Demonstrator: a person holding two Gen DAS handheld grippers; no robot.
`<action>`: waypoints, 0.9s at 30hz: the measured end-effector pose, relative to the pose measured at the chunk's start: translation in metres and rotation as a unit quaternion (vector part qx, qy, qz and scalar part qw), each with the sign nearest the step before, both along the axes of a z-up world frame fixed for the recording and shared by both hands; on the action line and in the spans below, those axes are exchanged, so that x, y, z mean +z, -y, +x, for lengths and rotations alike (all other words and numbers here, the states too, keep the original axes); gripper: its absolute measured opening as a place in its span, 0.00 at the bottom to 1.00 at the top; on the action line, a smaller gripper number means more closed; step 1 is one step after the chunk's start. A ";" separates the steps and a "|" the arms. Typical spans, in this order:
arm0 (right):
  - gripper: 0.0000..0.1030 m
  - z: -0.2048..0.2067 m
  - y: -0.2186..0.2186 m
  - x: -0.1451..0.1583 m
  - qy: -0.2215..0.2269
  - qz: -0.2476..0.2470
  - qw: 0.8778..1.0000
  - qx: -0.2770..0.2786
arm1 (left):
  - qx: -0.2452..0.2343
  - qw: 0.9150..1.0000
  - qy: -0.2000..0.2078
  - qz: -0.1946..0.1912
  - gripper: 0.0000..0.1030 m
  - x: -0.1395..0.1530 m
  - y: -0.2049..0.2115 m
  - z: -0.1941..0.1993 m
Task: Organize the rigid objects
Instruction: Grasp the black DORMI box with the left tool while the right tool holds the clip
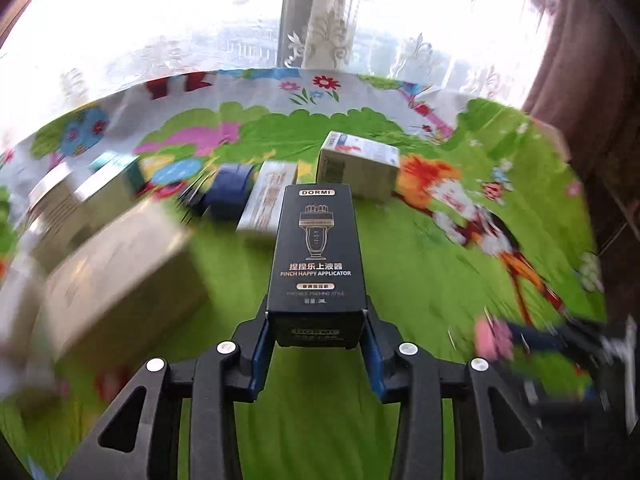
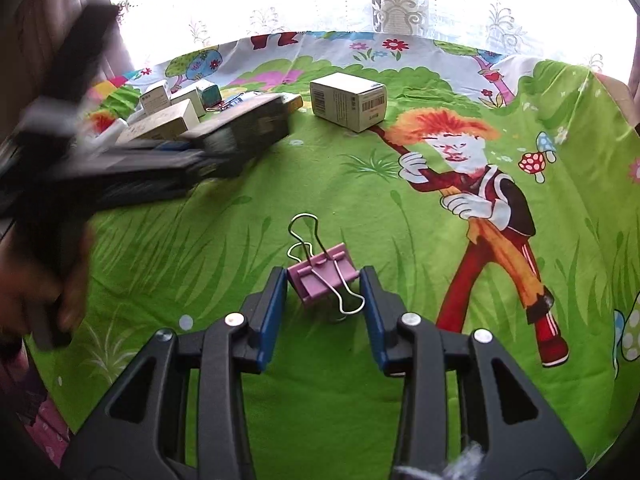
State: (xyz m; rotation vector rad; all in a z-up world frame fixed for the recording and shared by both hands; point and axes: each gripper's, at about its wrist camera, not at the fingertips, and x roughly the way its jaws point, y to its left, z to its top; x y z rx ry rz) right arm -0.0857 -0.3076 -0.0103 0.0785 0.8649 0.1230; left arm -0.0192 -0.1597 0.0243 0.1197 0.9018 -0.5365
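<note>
One black box (image 1: 316,256) (lengthwise) between left hand-held gripper (image 1: 317,320) pads.

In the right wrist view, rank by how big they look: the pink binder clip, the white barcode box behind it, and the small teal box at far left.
1. white barcode box, largest though farther away
2. pink binder clip, close to the camera, which enlarges it
3. teal box, smallest, but farthest off
</note>
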 end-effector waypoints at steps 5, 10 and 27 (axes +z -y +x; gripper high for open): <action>0.41 0.001 -0.004 0.000 -0.001 -0.011 1.000 0.000 | 0.001 1.000 -0.002 0.021 0.39 -0.007 -0.039 -0.066; 0.41 0.001 -0.011 0.000 -0.002 -0.038 0.999 0.000 | -0.011 0.998 0.016 0.059 0.48 -0.017 -0.058 -0.098; 0.41 0.001 -0.014 0.000 -0.003 -0.054 0.999 -0.001 | 0.070 0.996 0.027 0.046 0.39 -0.015 -0.082 -0.101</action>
